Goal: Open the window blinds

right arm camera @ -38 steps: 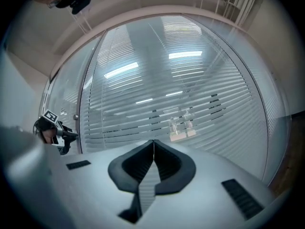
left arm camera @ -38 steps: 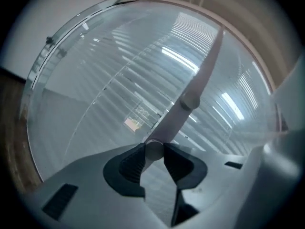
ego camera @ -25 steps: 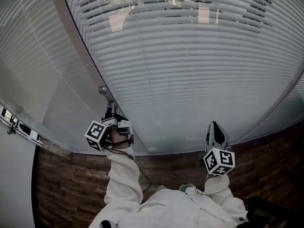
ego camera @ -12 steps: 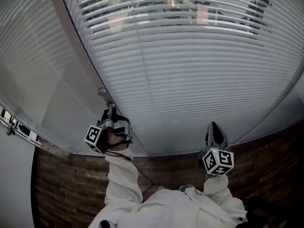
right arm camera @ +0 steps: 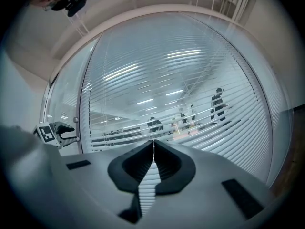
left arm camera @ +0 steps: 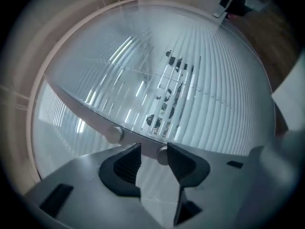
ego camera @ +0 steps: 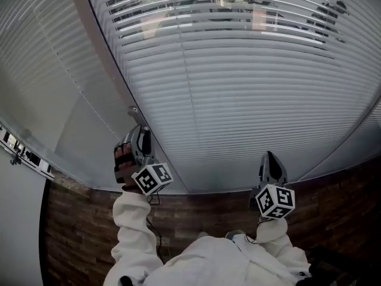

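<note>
- Tilting the slats of the blinds (ego camera: 238, 100) is the job. The top rows stand cracked, with the room beyond showing through, while the lower rows lie flat shut behind the glass.
- I judge that the small round knob (left arm camera: 163, 155) on the frame bar (left arm camera: 81, 109) drives the tilt. A second knob (left arm camera: 114, 134) sits near it on the same bar, so I must not mix them up.
- My left claw (left arm camera: 153, 151) has just been spreading its jaws. The knob sits at their mouth, close against one pad, and is not pinched.
- To do this well I should centre the knob between both pads and push in until the ribbed faces cover it. Then I close firmly and roll the wrist rather than pull, watching the lower slats for a response.
- My right claw (right arm camera: 153, 144) is pressed together on nothing and points at the blinds, well apart from the knob. It is best left idle.
</note>
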{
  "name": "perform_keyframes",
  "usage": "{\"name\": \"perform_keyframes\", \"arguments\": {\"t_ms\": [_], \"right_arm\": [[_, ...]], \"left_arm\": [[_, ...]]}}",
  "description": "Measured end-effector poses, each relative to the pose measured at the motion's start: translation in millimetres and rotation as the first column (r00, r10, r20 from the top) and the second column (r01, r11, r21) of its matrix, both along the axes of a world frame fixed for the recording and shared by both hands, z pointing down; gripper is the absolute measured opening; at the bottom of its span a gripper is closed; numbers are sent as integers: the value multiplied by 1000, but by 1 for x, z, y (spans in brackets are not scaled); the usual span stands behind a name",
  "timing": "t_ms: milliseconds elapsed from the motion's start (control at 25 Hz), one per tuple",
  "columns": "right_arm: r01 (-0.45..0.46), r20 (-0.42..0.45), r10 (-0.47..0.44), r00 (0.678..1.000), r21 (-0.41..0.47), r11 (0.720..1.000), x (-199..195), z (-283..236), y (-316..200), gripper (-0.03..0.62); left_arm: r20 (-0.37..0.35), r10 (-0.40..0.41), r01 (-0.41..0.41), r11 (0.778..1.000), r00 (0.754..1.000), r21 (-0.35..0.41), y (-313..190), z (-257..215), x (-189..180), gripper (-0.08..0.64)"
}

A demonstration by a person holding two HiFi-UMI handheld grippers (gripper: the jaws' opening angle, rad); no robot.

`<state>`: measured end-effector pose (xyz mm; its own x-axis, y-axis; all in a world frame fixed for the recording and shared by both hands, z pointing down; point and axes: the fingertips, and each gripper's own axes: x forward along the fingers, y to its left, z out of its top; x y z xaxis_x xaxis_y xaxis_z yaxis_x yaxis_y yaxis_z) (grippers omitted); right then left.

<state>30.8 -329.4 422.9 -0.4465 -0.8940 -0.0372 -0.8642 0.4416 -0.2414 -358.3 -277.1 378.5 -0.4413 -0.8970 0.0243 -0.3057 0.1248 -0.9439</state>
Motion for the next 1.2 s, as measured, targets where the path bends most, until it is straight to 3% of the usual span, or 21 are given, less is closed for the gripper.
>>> {"name": "perform_keyframes", "arguments": {"t_ms": [120,200,400,480,560,600,680,760,840,960,1200], "right_arm": [[18,-2,-18,1000,3,1000,-5,-2,3,12],[20,-4,-20,1000,0,1000,-5,-5,1,12],[20,4,-20,1000,-1,1000,-6,-3,-3,12],[17,7,-17,1000,3,1000,-4,-2,-2,12],[10,9,-10,1000,2,1000,-1,-1,-2,12],[6,9,-6,1000,0,1000,0,-1,-3,12],[-1,11,2,1000,-6,1000,2,0,-4,12],[-5,14,5,1000,-9,1000,3,0,-4,12],[-5,15,5,1000,-7,1000,3,0,-2,12],[-2,15,3,1000,-5,1000,0,1,-1,12],[1,12,-1,1000,-8,1000,-2,2,-4,12]], "left_arm": [[-8,8,-9,990,1000,-138,4,19,-4,184],[18,16,-12,983,1000,-184,-1,25,-6,209],[135,-31,54,985,990,-165,-18,22,-12,188],[134,-50,69,988,990,-137,-16,22,-12,126],[109,-59,71,991,992,-110,-16,22,-12,124],[76,-64,71,993,995,-97,-17,22,-13,124],[-60,-73,70,996,996,-54,-17,22,-14,124],[-231,-75,79,997,970,7,-16,20,-14,123],[-356,-75,103,993,931,61,-14,19,-14,123],[-469,-68,140,983,881,120,-12,19,-16,123],[-605,-30,176,967,796,183,-12,18,-21,124]]}}
